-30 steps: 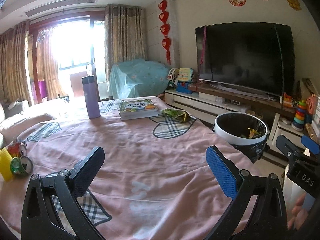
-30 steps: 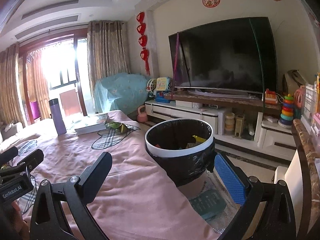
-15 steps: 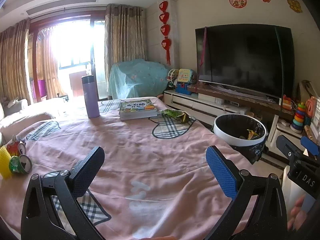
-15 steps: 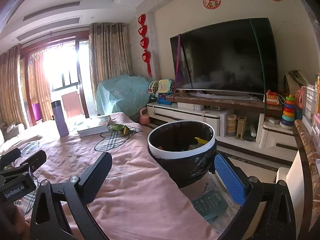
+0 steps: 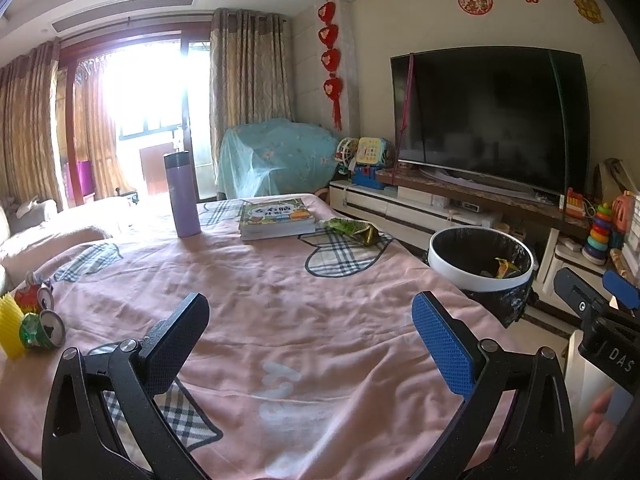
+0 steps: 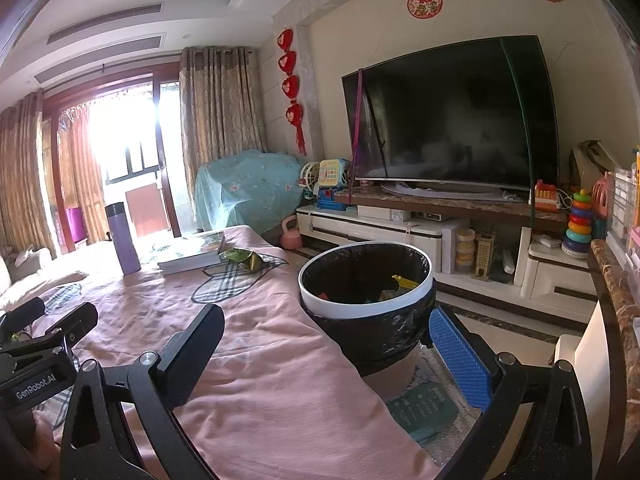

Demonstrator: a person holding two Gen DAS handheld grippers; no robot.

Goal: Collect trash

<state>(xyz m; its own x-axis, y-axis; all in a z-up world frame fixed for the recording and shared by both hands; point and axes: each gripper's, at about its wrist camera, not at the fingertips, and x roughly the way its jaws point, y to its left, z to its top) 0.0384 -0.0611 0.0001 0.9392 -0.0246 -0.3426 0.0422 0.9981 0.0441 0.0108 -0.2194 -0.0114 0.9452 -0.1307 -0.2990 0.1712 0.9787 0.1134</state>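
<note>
Pink blanket [image 5: 312, 312] with plaid heart patches, rumpled, spread over the whole wide surface. Black television [image 5: 492, 116] against the far wall above a low white console, bright curtained window to the left. Black-lined trash bin [image 6: 366, 280] with a white rim just off the blanket's right edge, a few wrappers already inside. Left gripper [image 5: 310, 332] hovering over the blanket, spread wide, nothing between the fingers. Right gripper [image 6: 326, 344] likewise spread wide and empty, just before the bin. Stack of books [image 5: 276, 218] at the far side, purple thermos [image 5: 182, 194] upright to its left. Green snack wrapper [image 5: 352, 230] lying just beside the books, well apart from both grippers. Crushed cans [image 5: 42, 320] at the left edge, next to a yellow ridged object [image 5: 10, 326].

Likely trouble: soft, wrinkled cloth pinched along with the flat wrapper, dragging the blanket. Books close enough to be nudged on the reach. Thermos tall and easy to tip. Cans round, prone to rolling or slipping from the pads.
</note>
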